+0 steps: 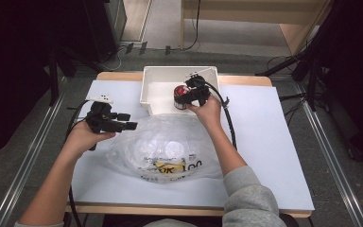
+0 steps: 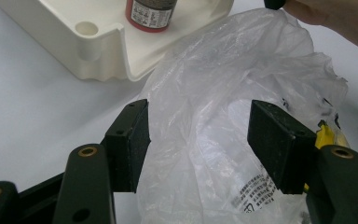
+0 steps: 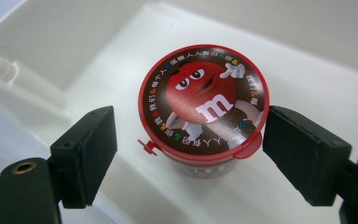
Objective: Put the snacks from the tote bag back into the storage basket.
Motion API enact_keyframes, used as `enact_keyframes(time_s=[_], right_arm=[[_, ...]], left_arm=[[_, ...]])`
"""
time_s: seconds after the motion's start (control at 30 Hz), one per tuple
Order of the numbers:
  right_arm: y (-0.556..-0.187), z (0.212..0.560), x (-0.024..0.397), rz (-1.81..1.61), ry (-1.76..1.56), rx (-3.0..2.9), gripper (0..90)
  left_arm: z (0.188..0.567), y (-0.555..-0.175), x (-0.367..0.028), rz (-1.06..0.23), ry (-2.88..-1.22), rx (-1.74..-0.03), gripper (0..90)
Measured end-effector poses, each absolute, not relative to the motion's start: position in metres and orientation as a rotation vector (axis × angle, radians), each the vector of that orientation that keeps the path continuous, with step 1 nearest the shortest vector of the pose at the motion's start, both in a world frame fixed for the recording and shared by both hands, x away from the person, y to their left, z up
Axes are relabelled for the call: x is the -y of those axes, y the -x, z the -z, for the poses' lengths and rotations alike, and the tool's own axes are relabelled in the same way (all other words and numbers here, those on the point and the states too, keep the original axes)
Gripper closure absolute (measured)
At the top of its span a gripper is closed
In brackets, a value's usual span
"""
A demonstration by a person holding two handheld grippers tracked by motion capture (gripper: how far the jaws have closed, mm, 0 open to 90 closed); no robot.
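High view: right gripper over candy tub in white tray at bench rear; left gripper beside plastic bag.
Left gripper view: jaws wide, bag between, not pinched.
Right gripper view: jaws wide either side of tub lid, no contact.

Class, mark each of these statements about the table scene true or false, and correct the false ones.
1. The candy tub stands upright in the white tray. True.
2. The right gripper clamps the tub. False: its jaws stand open, apart from the tub's sides.
3. The plastic bag lies inside the tray. False: it lies on the table, in front of the tray.
4. The left gripper is open, with bag plastic between its jaws. True.
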State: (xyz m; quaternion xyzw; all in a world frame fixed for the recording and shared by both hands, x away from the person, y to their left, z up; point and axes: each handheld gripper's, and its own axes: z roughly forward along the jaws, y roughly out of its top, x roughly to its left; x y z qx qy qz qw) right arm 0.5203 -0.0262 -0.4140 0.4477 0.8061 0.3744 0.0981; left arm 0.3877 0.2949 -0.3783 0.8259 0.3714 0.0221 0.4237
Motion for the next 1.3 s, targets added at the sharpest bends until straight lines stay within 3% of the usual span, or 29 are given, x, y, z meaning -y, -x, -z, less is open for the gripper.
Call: enact_keyframes(time_s=[0.2, 0.4, 0.53, 0.57, 0.6, 0.67, 1.3], right_arm=[[-0.514, 0.405, 0.039, -1.160, -1.324, -2.347, 25.4], [-0.506, 0.403, 0.050, -1.193, -1.306, -2.335, 45.4], [-0.505, 0.401, 0.057, -1.211, -1.330, -2.316, 64.6], [-0.503, 0.401, 0.060, -1.242, -1.322, -2.309, 77.6], [-0.503, 0.401, 0.060, -1.242, -1.322, -2.309, 77.6], [-0.499, 0.402, 0.060, -1.237, -1.287, -2.327, 90.0], [-0.494, 0.422, 0.030, -1.184, -1.220, -2.434, 90.0]], left_arm=[[0.378, -0.388, -0.296, -0.059, -2.063, -0.931, 39.8], [0.378, -0.388, -0.296, -0.060, -2.065, -0.932, 39.8], [0.378, -0.387, -0.295, -0.062, -2.070, -0.930, 39.8], [0.378, -0.388, -0.295, -0.062, -2.071, -0.928, 39.8], [0.378, -0.388, -0.295, -0.062, -2.071, -0.928, 39.7], [0.378, -0.388, -0.296, -0.062, -2.069, -0.934, 39.8], [0.378, -0.388, -0.296, -0.061, -2.065, -0.934, 39.8]])
